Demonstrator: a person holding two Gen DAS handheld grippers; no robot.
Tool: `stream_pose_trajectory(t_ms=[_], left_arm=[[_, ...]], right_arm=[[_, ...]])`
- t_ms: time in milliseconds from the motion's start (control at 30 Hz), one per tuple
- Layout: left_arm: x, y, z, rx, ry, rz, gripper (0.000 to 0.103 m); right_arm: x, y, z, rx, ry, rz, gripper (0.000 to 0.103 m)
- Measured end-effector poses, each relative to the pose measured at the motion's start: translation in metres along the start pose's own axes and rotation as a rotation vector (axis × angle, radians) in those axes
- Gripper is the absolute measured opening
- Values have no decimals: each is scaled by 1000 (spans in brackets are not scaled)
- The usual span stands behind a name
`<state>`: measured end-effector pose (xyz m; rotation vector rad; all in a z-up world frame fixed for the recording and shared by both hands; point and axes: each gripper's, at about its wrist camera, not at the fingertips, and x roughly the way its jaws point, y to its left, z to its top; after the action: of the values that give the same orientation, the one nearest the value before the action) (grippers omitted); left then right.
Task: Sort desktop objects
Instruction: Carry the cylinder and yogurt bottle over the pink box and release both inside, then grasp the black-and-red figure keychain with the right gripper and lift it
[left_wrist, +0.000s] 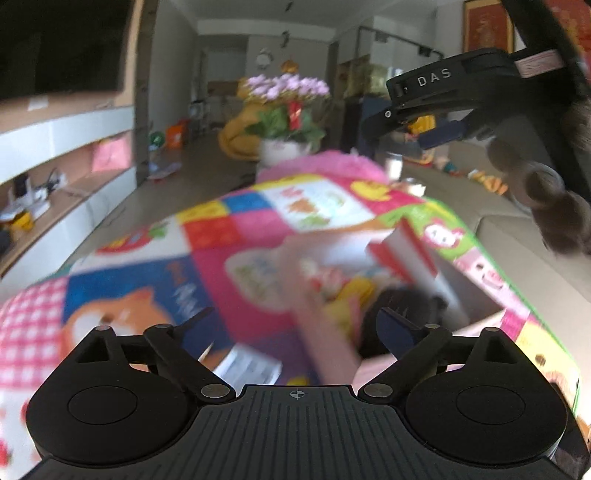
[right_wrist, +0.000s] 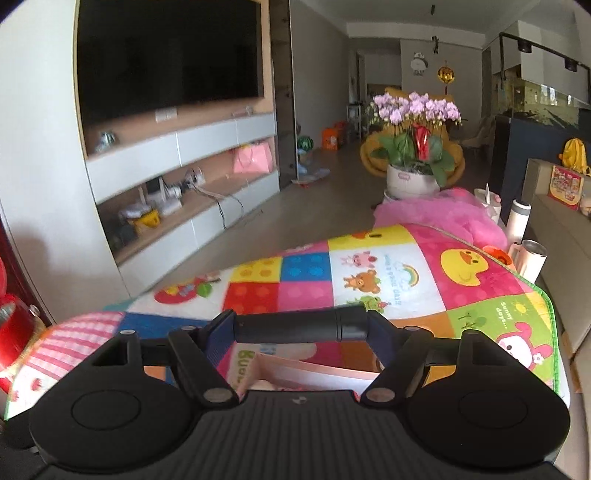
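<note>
The right gripper (right_wrist: 295, 326) clamps a black cylindrical handle (right_wrist: 295, 325) crosswise between its jaws, lifted above the colourful cartoon blanket (right_wrist: 388, 266). The left gripper (left_wrist: 295, 332) has its jaws spread wide and empty, above a blurred box of items (left_wrist: 369, 280) on the blanket.

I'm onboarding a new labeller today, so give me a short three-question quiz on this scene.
1. True or false: the left gripper is open.
2. What is clamped lengthwise in the right gripper? A) black cylindrical tube B) white cup C) red book
3. What colour is the cartoon duck on the colourful patchwork mat?
Key: 1 true; 2 A; 3 yellow.
</note>
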<state>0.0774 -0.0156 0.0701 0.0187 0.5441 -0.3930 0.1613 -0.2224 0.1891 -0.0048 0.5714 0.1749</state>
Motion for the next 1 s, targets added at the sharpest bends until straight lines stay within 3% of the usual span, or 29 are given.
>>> stream_pose_trajectory(t_ms=[300,433,500,533,567,633,733,800,867,1000], left_arm=[[-27,43,-64,-107,126,115,100],[-39,51,-80,-121,124,179,100],[-46,56,-84,-141,121,193,101],[-49,57,-85,-153,120,189,101],[-52,57,-87,-160,119,186,101],[-59,58,-91,-169,114,184,101],[-62,59,-98,-191,109,171,101],[-64,59,-103,-200,110,163,101],[-65,59,-105,-208,97,162,102],[-65,63,-106,-236,84,159,102]], right_arm=[[-1,12,-15,22,40,20,81],[2,48,-32,-52,88,72,81],[10,74,-43,-108,123,98,69],[16,86,-48,-133,154,120,55],[26,98,-53,-144,197,148,49],[44,119,-61,-140,261,182,49],[72,146,-70,-178,282,141,49],[89,154,-71,-158,296,150,51],[107,157,-70,-113,321,181,77],[129,172,-82,-155,356,155,80]])
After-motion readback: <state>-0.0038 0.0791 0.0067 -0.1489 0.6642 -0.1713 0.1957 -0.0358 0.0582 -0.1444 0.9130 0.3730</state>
